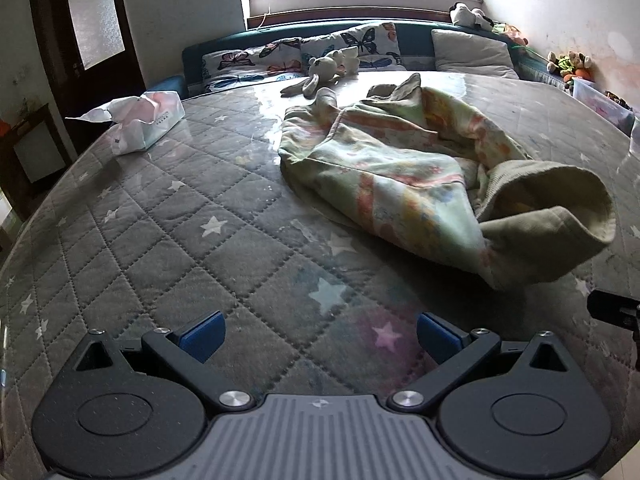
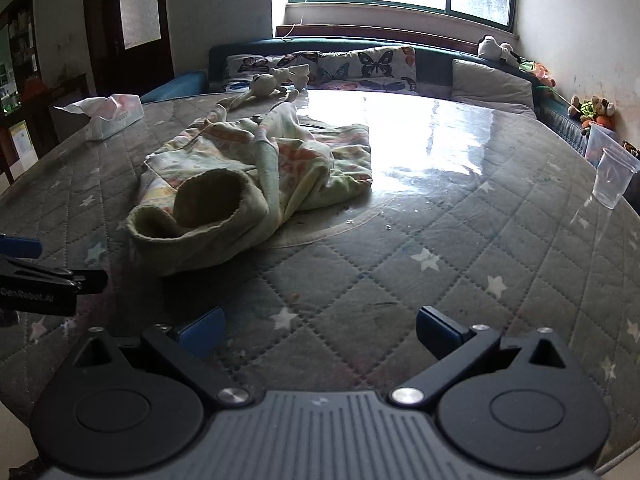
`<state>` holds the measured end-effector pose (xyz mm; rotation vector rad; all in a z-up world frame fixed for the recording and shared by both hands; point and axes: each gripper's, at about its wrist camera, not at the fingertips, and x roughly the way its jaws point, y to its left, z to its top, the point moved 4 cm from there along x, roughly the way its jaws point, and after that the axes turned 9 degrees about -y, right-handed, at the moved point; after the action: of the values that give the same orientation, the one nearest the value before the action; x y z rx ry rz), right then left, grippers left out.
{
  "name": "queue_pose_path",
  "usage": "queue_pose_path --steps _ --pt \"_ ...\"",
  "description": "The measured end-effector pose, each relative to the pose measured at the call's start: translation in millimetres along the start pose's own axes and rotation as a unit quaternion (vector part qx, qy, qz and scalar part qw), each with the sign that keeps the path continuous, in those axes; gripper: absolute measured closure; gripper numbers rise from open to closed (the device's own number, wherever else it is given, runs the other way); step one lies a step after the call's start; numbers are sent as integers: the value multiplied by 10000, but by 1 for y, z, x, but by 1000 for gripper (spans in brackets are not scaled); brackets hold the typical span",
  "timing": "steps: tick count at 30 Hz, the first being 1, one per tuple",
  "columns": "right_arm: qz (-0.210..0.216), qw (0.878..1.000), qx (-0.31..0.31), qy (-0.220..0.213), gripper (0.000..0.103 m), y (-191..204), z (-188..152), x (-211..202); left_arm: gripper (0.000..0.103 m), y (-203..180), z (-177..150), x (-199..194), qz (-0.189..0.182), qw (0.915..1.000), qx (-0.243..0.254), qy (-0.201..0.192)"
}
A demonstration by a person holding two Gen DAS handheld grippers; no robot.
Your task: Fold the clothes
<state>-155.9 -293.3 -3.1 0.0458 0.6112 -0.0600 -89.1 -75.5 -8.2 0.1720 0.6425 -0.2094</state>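
Observation:
A crumpled pale-green garment (image 1: 404,168) with orange and yellow print lies in a heap on the quilted star-pattern table cover (image 1: 168,240). Its olive ribbed cuff (image 1: 548,220) gapes open toward me. The same garment (image 2: 256,168) shows in the right wrist view, left of centre, its cuff (image 2: 200,212) nearest. My left gripper (image 1: 320,336) hovers open over bare cover, short of the garment and left of it. My right gripper (image 2: 320,332) is also open and holds nothing, with the garment ahead and to its left. The left gripper's body (image 2: 44,284) shows at the right wrist view's left edge.
A tissue box (image 1: 140,124) sits at the far left of the table. A clear plastic cup (image 2: 612,180) stands near the right edge. Beyond the table are butterfly cushions (image 1: 304,56), a soft toy rabbit (image 1: 320,72) and a window. A glossy plastic sheet covers the table's middle.

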Motion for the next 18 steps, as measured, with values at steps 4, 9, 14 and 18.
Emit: queue_pose_path --steps 4,9,14,18 --pt "36 10000 -31 -2 0 2 -2 -4 0 -2 -1 -1 27 10000 30 13" --pt "58 10000 -39 -10 0 4 -3 -7 0 -4 -2 -2 22 10000 68 9" --pt "98 9999 -39 -2 0 3 -3 -9 0 -7 -3 -2 5 9999 107 31" --pt "126 9999 -28 1 0 3 -3 -10 0 -10 -2 -2 -13 9999 140 27"
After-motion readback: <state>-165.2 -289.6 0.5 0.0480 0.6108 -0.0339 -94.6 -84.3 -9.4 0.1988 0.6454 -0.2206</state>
